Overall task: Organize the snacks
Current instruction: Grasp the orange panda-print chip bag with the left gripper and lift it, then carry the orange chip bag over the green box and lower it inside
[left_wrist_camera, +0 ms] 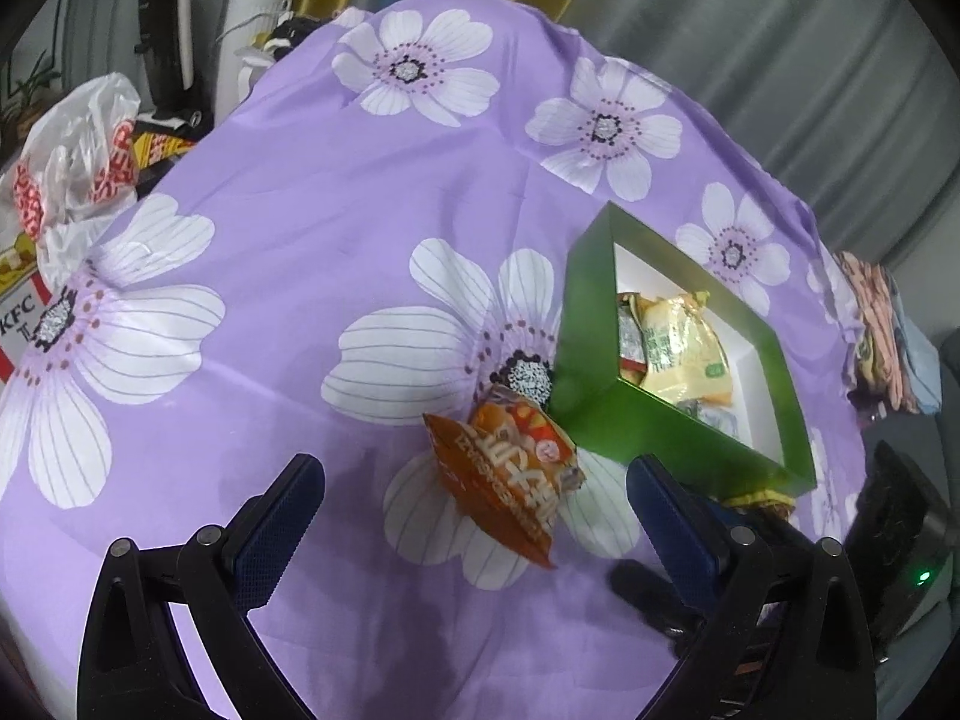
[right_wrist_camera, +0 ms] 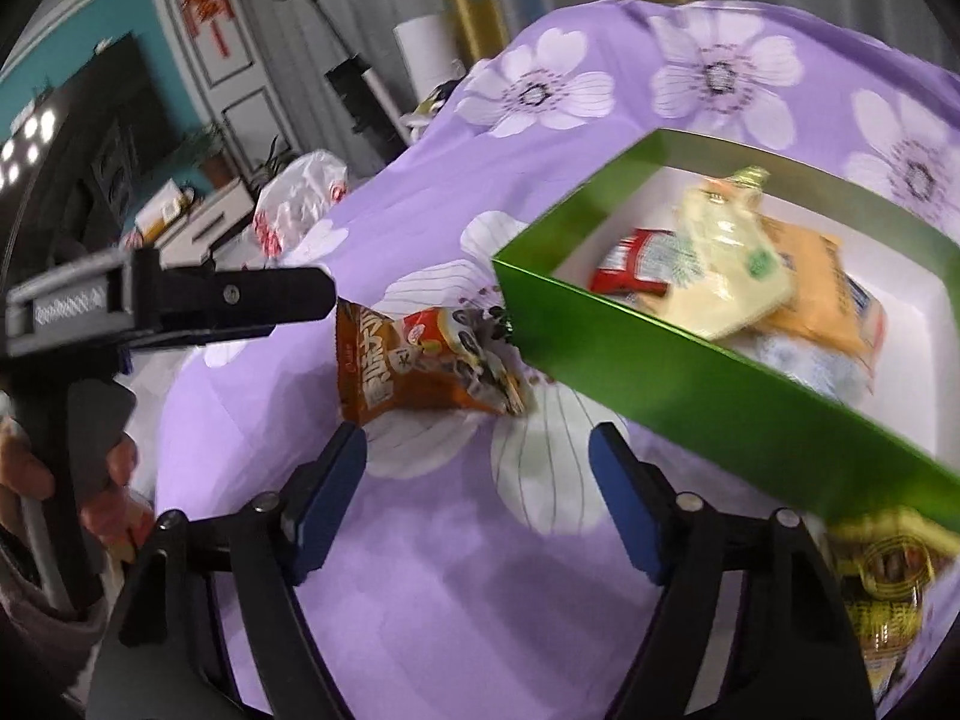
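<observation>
Orange snack packet (left_wrist_camera: 510, 480): lies on the purple flowered cloth (left_wrist_camera: 336, 228), just beside the near left corner of the green box (left_wrist_camera: 606, 420); in the right wrist view the packet (right_wrist_camera: 420, 360) sits ahead of the right gripper, its crinkled end close to the box corner.
Green box: open-topped with a white inside, standing on the cloth to the right of the packet; its long green wall (right_wrist_camera: 690, 384) runs diagonally across the right wrist view.
Box contents: a pale yellow packet (left_wrist_camera: 684, 348) lies on top, with a silvery wrapper beside it; the right wrist view also shows a red packet (right_wrist_camera: 630, 267) and an orange-yellow packet (right_wrist_camera: 822, 300), all blurred.
Left gripper (left_wrist_camera: 474, 498): jaws wide apart, blue pads to either side of the orange packet and above the cloth, holding nothing.
Right gripper (right_wrist_camera: 477, 480): jaws apart and holding nothing, just short of the orange packet, with bare cloth between the pads.
Left tool seen from the right: its black body (right_wrist_camera: 180, 300) reaches in from the left, held by a hand (right_wrist_camera: 102, 480), its tip near the packet's left edge.
Yellow wrapped item (right_wrist_camera: 888, 576): lies on the cloth by the box's near end, partly hidden.
Beyond the cloth: a white and red plastic bag (left_wrist_camera: 78, 162) at the far left.
</observation>
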A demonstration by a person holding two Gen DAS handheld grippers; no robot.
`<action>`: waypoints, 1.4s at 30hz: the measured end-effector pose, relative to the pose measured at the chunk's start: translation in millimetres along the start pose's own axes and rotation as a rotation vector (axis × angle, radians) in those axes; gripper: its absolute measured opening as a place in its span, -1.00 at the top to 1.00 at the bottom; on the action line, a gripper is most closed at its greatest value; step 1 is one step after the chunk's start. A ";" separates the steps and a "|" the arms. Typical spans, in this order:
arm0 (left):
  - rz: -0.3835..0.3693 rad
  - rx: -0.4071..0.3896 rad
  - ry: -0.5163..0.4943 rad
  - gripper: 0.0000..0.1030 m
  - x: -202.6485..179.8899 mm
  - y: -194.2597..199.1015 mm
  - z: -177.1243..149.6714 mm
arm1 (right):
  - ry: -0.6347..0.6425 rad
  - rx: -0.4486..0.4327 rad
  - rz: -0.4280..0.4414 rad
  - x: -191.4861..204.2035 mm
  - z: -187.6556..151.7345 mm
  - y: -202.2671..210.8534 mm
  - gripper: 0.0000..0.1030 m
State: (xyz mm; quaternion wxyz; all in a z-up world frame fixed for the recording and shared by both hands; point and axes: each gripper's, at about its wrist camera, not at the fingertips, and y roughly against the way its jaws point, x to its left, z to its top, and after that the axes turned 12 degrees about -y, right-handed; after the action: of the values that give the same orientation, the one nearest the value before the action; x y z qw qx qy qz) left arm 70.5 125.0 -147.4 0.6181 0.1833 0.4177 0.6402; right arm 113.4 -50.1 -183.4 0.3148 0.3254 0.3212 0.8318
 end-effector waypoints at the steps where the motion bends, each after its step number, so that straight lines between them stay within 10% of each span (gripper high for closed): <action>1: -0.002 0.006 0.004 -0.95 1.0 -3.0 0.6 | 0.005 0.015 0.000 -0.8 2.1 -6.8 -0.40; 10: -0.023 0.026 0.011 -0.94 5.0 -17.7 5.3 | -0.001 0.063 0.035 -6.7 16.0 -39.4 -0.33; 24: -0.082 0.049 0.040 0.23 16.2 -32.6 3.2 | 0.020 0.129 0.081 4.6 20.8 -59.8 0.35; 42: -0.131 0.019 -0.097 0.31 -33.1 1.6 -8.8 | -0.065 0.028 0.058 -1.9 -9.3 2.9 0.60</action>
State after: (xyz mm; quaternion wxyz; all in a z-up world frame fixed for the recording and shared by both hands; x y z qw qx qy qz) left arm 68.4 91.2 -142.0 0.6764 0.1923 0.4043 0.5848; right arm 106.6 -56.3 -187.3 0.2960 0.3658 0.3130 0.8250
